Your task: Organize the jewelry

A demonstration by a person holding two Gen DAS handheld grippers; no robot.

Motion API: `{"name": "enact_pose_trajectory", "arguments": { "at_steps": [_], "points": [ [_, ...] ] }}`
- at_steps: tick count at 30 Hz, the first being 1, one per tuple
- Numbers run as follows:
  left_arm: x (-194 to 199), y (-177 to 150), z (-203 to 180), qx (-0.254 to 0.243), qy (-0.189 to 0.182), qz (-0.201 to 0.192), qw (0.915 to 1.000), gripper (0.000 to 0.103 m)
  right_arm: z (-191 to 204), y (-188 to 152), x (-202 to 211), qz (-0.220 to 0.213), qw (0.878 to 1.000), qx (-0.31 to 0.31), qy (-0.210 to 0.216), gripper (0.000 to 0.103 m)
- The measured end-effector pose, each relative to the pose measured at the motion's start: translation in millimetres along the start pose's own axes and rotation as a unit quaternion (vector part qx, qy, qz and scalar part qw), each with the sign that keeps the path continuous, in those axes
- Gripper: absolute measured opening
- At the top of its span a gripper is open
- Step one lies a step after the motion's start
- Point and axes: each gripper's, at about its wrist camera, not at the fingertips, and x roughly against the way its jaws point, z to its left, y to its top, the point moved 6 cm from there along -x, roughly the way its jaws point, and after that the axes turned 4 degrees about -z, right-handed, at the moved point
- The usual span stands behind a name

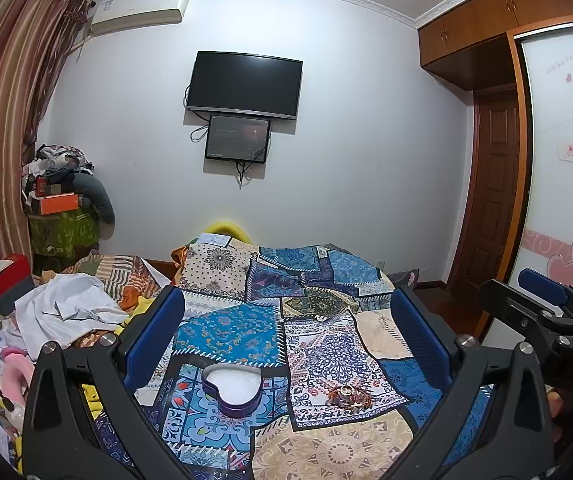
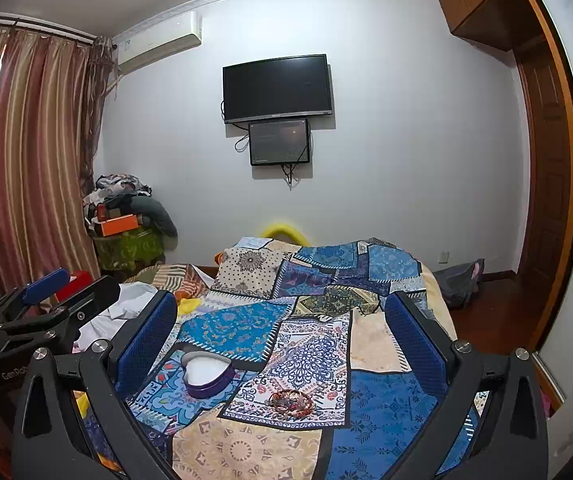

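A purple heart-shaped tin [image 1: 232,390] with white foam lining sits open on the patchwork bedspread [image 1: 326,452]. It also shows in the right wrist view [image 2: 207,376]. A small pile of jewelry [image 1: 346,396], beaded bracelets and a ring, lies to the right of the tin; it also shows in the right wrist view [image 2: 290,401]. My left gripper [image 1: 286,320] is open and empty, held above the bed, with tin and jewelry below its fingers. My right gripper [image 2: 280,320] is open and empty, also above the bed. Each gripper shows at the edge of the other's view.
White cloth [image 1: 66,312] and clutter lie on the bed's left side. A red box [image 1: 6,280] stands at far left. A TV [image 1: 244,84] hangs on the far wall. A wardrobe [image 1: 566,200] and a door [image 1: 494,184] stand at right. Curtains [image 2: 26,160] hang at left.
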Motion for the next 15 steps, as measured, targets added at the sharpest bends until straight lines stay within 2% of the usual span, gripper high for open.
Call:
{"name": "enact_pose_trajectory", "arguments": {
  "at_steps": [15],
  "points": [
    [0.2,-0.2,-0.4,-0.001,-0.001,0.001,1.0000,0.103,-0.2,-0.2,0.3,0.000,1.000,0.000,0.000,0.103]
  ]
}}
